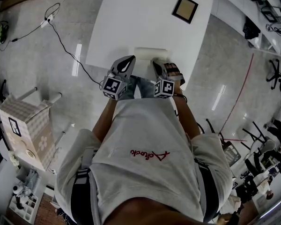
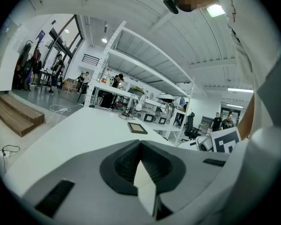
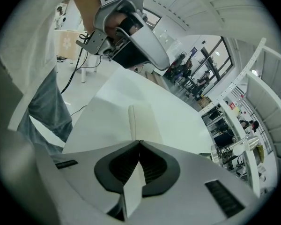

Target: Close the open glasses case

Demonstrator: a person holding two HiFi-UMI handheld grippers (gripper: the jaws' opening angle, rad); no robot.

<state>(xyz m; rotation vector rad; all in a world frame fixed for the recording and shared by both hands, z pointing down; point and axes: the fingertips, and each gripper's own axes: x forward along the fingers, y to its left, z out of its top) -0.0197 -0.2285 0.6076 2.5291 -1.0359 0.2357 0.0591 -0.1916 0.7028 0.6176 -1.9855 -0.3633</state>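
White table bears a white glasses case and a dark-framed square.

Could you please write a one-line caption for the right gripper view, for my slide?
Right gripper, jaws together, facing the white glasses case on the table.

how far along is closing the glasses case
Done: the white glasses case lies low and flat on the table and looks closed, though whether it is latched can't be told. In hand: nothing; the left tongs and right tongs are both shut and empty, just short of the case. Left: probably only a check press on top.
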